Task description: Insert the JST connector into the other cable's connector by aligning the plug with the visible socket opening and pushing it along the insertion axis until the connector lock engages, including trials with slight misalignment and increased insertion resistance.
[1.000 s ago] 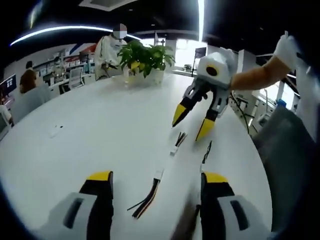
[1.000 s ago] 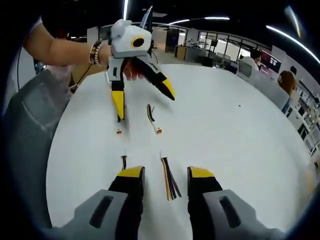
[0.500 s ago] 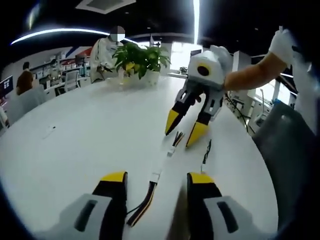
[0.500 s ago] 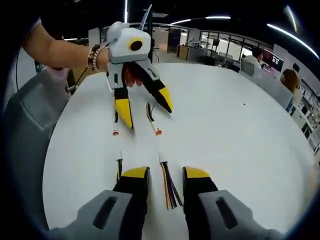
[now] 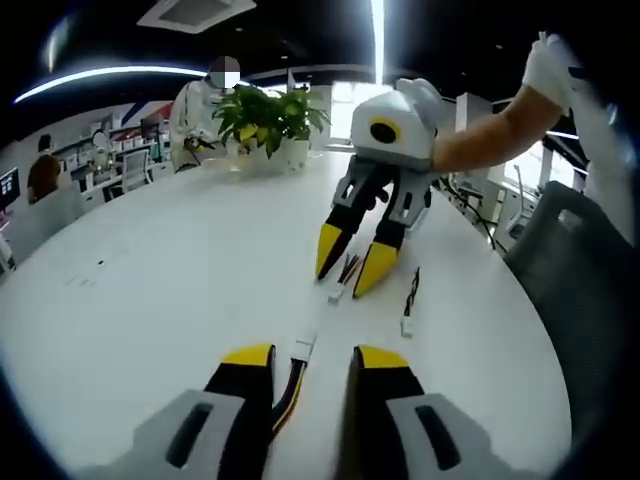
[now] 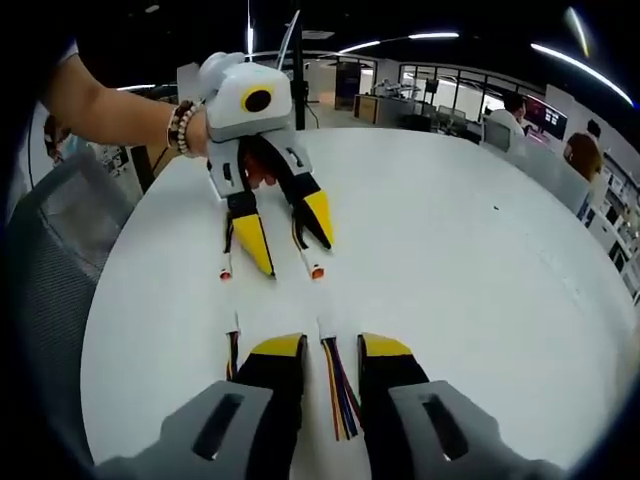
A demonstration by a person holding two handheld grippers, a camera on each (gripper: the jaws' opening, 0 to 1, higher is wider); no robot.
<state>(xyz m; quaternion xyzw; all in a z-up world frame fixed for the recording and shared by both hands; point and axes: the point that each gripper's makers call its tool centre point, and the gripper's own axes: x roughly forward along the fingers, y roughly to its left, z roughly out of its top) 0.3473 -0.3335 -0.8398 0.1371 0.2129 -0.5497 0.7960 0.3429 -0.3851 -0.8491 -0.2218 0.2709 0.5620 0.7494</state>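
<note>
A round white table [image 5: 160,290] stood in an open office, with a plant [image 5: 262,115] at its far edge. In the left gripper view, the left gripper [image 5: 310,360] was partly open, its jaws astride a cable [image 5: 290,385] with a white plug [image 5: 303,347] on the table, gripping nothing. Farther along the table, the right gripper [image 5: 347,268] was likewise partly open, straddling a second cable [image 5: 345,272], with a third cable [image 5: 409,300] lying beside it.

Ceiling strip lights [image 5: 378,30] glare on the white table [image 6: 460,250]; fisheye edges bend and blur.
</note>
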